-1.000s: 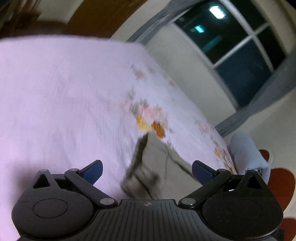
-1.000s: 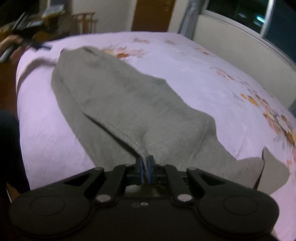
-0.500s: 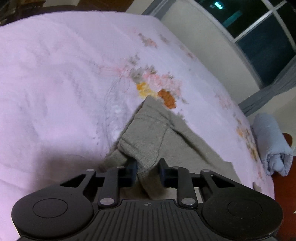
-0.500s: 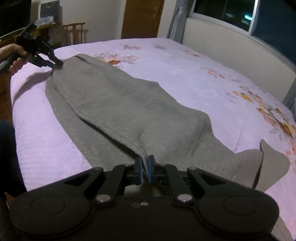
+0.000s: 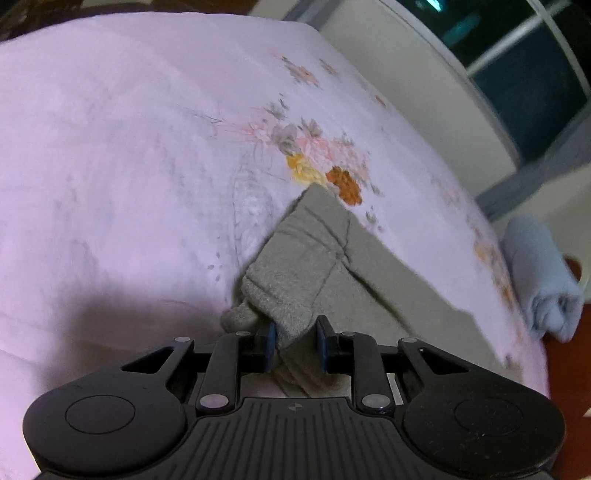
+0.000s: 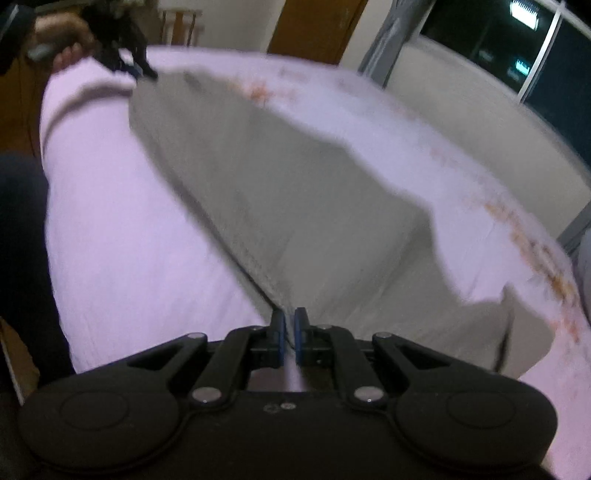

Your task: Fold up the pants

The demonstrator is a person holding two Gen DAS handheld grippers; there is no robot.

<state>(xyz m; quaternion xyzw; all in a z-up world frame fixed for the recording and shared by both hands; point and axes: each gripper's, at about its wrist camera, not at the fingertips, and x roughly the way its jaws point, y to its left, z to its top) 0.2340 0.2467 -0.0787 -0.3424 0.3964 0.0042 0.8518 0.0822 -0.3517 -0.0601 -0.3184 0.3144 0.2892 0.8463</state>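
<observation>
Grey pants [image 5: 314,266] lie spread on a lilac flowered bed sheet [image 5: 129,166]. In the left wrist view my left gripper [image 5: 293,339] is shut on a bunched corner of the pants, and the cloth bulges out between the blue pads. In the right wrist view, which is blurred, my right gripper [image 6: 290,332] is shut on the near edge of the pants [image 6: 295,184]. The cloth stretches away to the far left, where the left gripper [image 6: 147,74] pinches the other end in a person's hand [image 6: 66,48].
A rolled pale blue cloth [image 5: 543,280] lies off the bed's right edge over a red floor. A pants leg end [image 6: 517,332] curls up at the right. Beyond the bed are a window [image 6: 535,44], a wooden door [image 6: 314,26] and a chair.
My left gripper went from wide open to shut on the pants corner. The pants now lie stretched out longer between the two grippers. The right wrist view has swung and blurred.
</observation>
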